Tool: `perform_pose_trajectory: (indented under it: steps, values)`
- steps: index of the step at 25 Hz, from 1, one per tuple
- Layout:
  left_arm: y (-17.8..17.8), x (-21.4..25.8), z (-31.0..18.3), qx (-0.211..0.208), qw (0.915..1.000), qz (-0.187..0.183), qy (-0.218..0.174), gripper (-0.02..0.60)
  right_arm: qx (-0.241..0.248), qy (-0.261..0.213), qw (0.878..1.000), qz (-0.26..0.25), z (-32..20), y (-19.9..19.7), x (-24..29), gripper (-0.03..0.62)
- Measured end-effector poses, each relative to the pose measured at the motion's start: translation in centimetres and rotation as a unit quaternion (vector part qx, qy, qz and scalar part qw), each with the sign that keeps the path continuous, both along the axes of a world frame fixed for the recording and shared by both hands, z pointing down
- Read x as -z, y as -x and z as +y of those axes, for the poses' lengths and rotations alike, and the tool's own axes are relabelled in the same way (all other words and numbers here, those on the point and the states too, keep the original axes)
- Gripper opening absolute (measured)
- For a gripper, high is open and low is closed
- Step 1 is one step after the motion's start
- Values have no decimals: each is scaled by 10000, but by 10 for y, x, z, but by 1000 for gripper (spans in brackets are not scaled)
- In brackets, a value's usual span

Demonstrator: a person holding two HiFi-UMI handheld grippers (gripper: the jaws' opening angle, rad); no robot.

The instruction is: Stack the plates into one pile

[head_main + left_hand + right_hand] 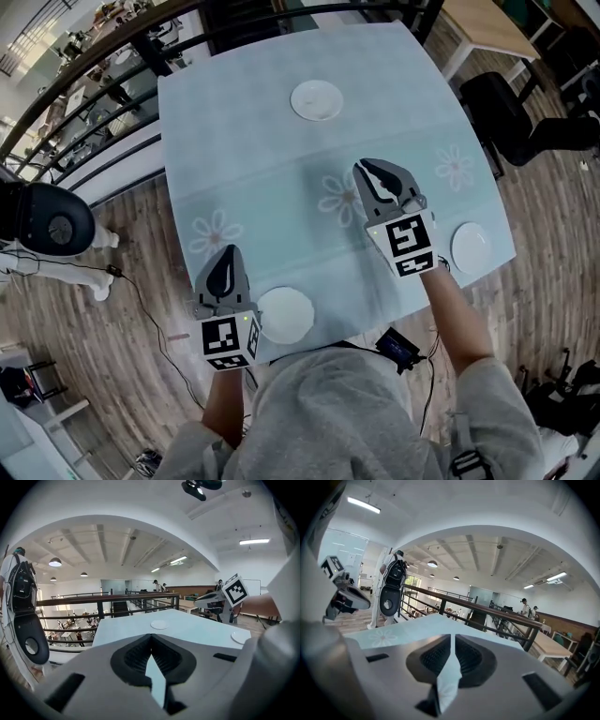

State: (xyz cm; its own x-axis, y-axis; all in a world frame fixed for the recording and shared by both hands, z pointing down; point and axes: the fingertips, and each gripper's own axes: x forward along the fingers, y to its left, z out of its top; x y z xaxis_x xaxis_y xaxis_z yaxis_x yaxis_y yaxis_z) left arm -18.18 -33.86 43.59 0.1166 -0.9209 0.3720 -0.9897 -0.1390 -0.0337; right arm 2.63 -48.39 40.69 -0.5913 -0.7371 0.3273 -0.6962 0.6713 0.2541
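Three white plates lie apart on the pale blue tablecloth [253, 159]. The far plate [317, 99] [160, 625] sits near the table's far edge. A second plate [284, 314] lies at the near edge, just right of my left gripper [228, 253] [151, 639]. A third plate [471, 247] [240, 636] lies at the right edge, right of my right gripper [373, 167] [452, 637]. Both grippers hover over the cloth, shut, with nothing between their jaws. The left gripper is at the near left corner and the right gripper is over the middle right. Neither touches a plate.
A black railing [84, 84] runs behind the table's far left side. A black stool [47, 220] stands on the wooden floor to the left and a dark chair [511, 112] to the right. Cables and a small black device [400, 347] lie below the near edge.
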Motion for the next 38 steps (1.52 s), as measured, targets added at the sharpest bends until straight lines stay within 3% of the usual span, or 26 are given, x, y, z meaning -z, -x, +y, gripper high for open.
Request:
perform_pose_trajectory:
  steps: [7,10,22,26,34,38]
  values:
    - [13,-37,-23,43,9994,79,328,15,80,139,9965,815,-77,27,-59,37]
    - [19,-52,-32,56,9988,122,478,15,164,222,9932,1131,-103,41,-84,107]
    - [41,-106,-56,81,9949,279,962,17,293,153,9740,2240,-190,71,-174,107]
    - [49,-120,-62,143,9935,328,1084,17,349,295,9679,2473,-206,74,-202,107]
    - [53,-141,-69,192,9909,454,1252,17,751,-129,9461,3147,-218,80,-219,117]
    - [49,-141,-71,177,9904,497,1276,17,986,257,9381,3311,-217,80,-221,104]
